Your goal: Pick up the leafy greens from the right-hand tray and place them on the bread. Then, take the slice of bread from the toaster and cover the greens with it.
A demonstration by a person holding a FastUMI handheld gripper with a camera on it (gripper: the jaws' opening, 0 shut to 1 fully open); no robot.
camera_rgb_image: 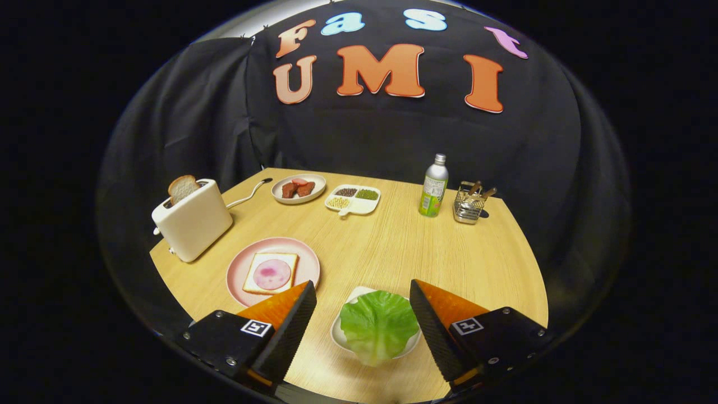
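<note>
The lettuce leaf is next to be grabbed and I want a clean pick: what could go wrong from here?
1. The lettuce leaf overhangs its small white tray, and the open gripper straddles both; closing low might clamp the tray rim too.
2. The leaf looks thin and floppy, so it may slip or fold.
3. The bread with ham on the pink plate lies just beyond the left finger; a swing across could nudge it.

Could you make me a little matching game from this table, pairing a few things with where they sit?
Things:
1. green leafy lettuce
2. brown-crusted bread slice
3. round pink ham slice
4. green and silver bottle

Places:
A. sticking up out of the white toaster
B. beside the wire basket
C. on a small white tray between the open gripper fingers
D. on bread on the pink plate

Pairs: 1-C, 2-A, 3-D, 4-B
</note>
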